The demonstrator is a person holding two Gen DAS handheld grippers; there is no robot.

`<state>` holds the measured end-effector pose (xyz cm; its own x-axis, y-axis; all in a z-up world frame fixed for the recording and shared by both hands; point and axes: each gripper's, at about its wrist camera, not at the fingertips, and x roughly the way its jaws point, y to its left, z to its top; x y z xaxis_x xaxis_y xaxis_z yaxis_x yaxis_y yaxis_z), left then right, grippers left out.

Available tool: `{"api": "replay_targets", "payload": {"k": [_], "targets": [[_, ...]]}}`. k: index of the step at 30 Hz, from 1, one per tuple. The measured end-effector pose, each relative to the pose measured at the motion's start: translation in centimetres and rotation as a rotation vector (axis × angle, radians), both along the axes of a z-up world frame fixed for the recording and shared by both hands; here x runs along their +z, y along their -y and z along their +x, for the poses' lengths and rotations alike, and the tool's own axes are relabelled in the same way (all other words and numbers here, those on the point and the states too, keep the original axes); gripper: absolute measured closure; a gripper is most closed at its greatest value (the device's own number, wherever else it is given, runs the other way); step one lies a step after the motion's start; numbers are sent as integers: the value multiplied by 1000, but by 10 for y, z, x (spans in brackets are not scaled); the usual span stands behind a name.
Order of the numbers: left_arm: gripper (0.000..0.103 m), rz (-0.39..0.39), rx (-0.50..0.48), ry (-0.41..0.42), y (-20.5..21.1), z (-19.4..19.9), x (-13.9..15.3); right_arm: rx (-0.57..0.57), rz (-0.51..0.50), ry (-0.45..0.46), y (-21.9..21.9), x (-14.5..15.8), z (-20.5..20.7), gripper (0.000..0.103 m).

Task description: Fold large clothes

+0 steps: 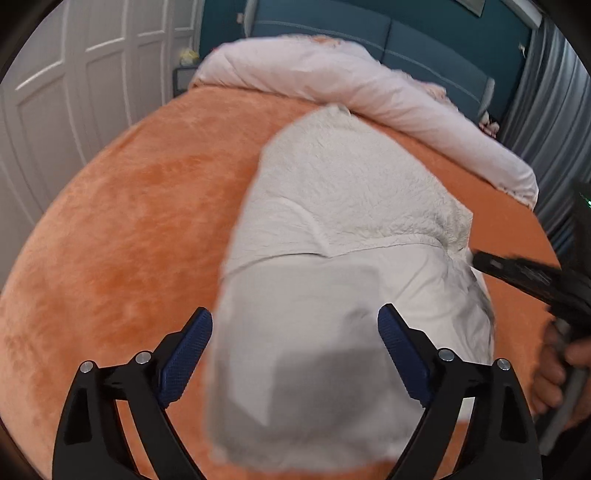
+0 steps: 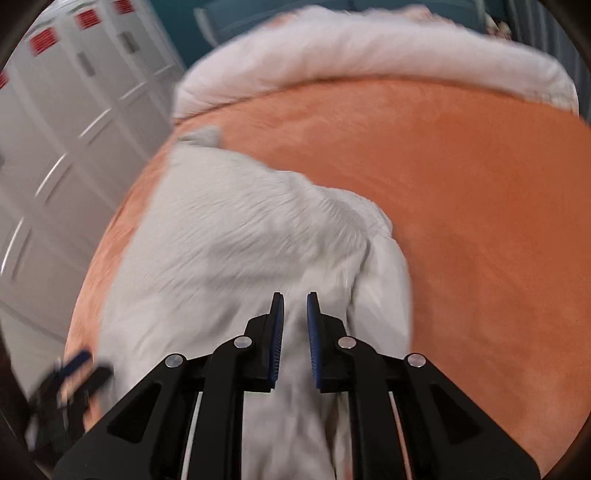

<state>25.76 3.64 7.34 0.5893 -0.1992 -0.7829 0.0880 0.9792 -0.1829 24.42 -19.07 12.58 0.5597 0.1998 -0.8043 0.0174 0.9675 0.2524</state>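
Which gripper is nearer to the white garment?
Right. The right gripper is nearly shut around a fold of the white garment; the left gripper is open above its near end.

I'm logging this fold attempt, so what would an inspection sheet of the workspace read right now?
Surface: bed with orange plush cover, bare around the garment.
Job's things: white fleece-lined garment lying lengthwise on the bed, partly folded.
Clutter: pale pink duvet bunched along the far edge.
Grippers: left tool wide open above the garment's near end; right tool nearly closed, fabric between its fingers, grip uncertain because of blur.
Cables: nothing seen.
Surroundings: white panelled wardrobe doors, teal headboard, grey curtain.
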Motion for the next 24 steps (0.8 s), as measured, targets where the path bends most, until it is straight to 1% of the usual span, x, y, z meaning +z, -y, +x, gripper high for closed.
{"api": "replay_targets", "payload": {"k": [1, 2, 3, 6, 8, 9, 10, 13, 15, 20, 22, 24], "targets": [[15, 15, -2, 8, -4, -6, 4, 23, -12, -3, -3, 4, -10, 91], [15, 32, -9, 8, -8, -14, 6, 66, -27, -26, -10, 4, -27, 91], [15, 43, -14, 0, -9, -20, 5, 82, -29, -46, -14, 1, -35, 91], [15, 92, -32, -41, -5, -29, -11, 119, -53, -143, -25, -31, -58, 91], [13, 109, -23, -71, -4, -32, -25, 103, -95, -188, -28, -56, -68, 91], [12, 107, -17, -83, -5, -33, -32, 97, -102, -192, -28, -66, -73, 94], [10, 108, -13, -88, -6, -32, -36, 92, -103, -187, -27, -72, -76, 94], [8, 138, -8, -104, -4, -32, -55, 81, -102, -181, -27, -86, -79, 94], [6, 138, 7, -119, -4, -31, -66, 84, -118, -181, -31, -91, -77, 94], [5, 141, 30, -141, -6, -30, -77, 78, -171, -183, -46, -92, -81, 94], [6, 149, 43, -145, -5, -33, -72, 53, -175, -182, -49, -84, -85, 94], [10, 149, 52, -142, -3, -43, -58, 24, -181, -155, -52, -64, -101, 87]]}}
